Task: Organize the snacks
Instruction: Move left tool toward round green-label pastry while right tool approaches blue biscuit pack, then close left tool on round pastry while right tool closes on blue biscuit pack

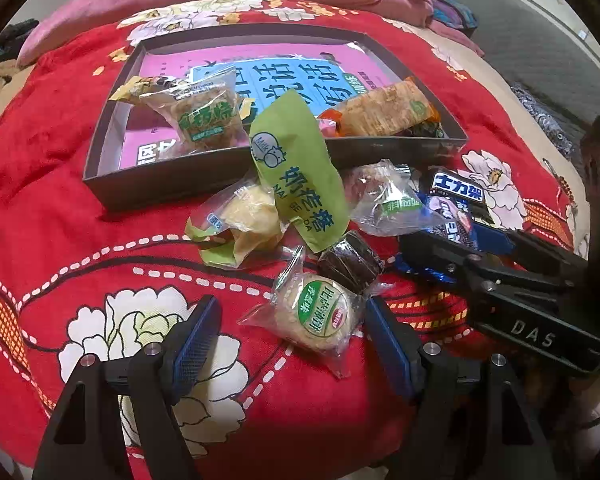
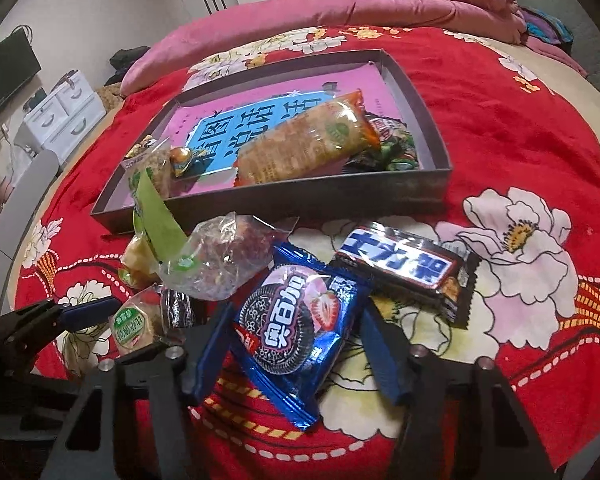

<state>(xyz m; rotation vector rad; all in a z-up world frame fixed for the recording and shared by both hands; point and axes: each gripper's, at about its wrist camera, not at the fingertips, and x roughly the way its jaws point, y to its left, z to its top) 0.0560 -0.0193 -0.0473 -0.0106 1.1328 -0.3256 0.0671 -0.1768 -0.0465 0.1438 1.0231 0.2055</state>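
The blue cookie pack (image 2: pixel 296 332) lies on the red flowered bed (image 2: pixel 500 128), in the loose pile of snacks near the front edge, just in front of the dark tray (image 2: pixel 432 184). It sits right between the two fingers of the right gripper (image 2: pixel 296 344). Its long side runs from the far right corner down to the near left corner, so it lies slanted across the gap and not straight along it. The left finger (image 2: pixel 212 344) looks to be touching the pack's edge and the right finger (image 2: pixel 380 352) is just beside it, but I cannot tell if they are squeezing it yet, so I judge this grip is only half made. The right hand is the nearer one for this pack. The left gripper (image 1: pixel 292 340) is open, and the round green-label cake (image 1: pixel 316 320) lies between its fingers (image 1: pixel 196 340) with space on the left side and its wrapper close to the right finger. Around them lie a dark chocolate bar (image 2: pixel 404 264), a green pouch (image 1: pixel 300 184), a clear bag (image 2: pixel 220 260) and a small dark cake (image 1: pixel 350 260). The tray already holds a long orange cracker pack (image 2: pixel 308 140) and a few more snacks. To lift the blue pack into the tray, the fingers probably need to close a little more on its slanted sides.
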